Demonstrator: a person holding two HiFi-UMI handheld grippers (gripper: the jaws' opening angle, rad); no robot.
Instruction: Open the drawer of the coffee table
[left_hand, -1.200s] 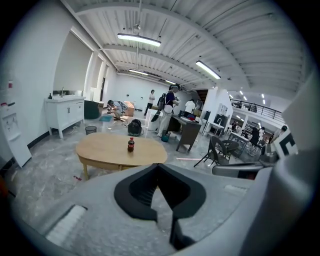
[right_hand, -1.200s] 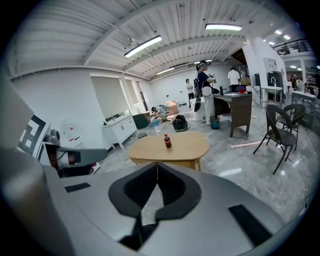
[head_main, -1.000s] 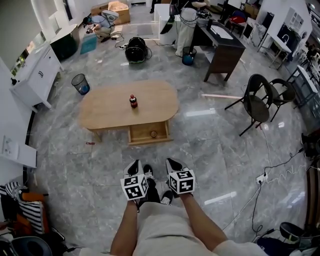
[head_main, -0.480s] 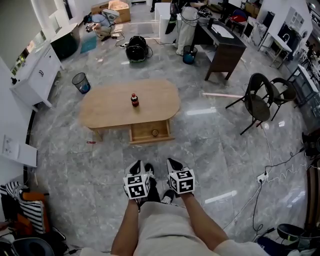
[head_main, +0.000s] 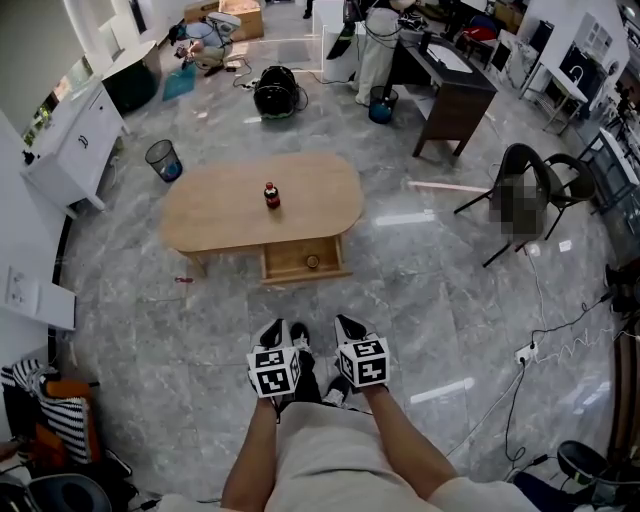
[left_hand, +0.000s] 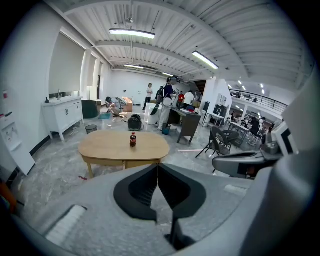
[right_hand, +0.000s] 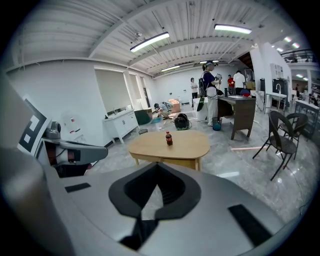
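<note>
**Two closed grippers held well back from a coffee table whose drawer stands open**

*Head view.* One coffee table (head_main: 225, 220) stands on a glossy, grey, marble-patterned floor (head_main: 420, 300). Its top is a rounded oblong of pale wood with a smooth matt surface. Its one drawer (head_main: 303, 262), a shallow wooden box, is pulled out from the near side, and one small round object (head_main: 312, 262) lies inside it. One dark bottle (head_main: 270, 195) with a red label stands upright near the middle of the top. Around the table are one round mesh bin (head_main: 163, 160), one white cabinet (head_main: 75, 140), one dark desk (head_main: 455, 95) and two black chairs (head_main: 545, 185). The left gripper (head_main: 275, 332) and the right gripper (head_main: 350, 328) sit side by side at the bottom of the view. Each carries one cube with square black-and-white markers, and both are well apart from the table.

*Left gripper view.* The two grey jaws with black inner pads meet at their tips, with nothing between them. The table and bottle lie far ahead, and the right gripper shows at the right edge.

*Right gripper view.* These two jaws are likewise pressed together and empty. The table and its single bottle are in the distance. Several people stand farther back, too small to count surely.
</note>
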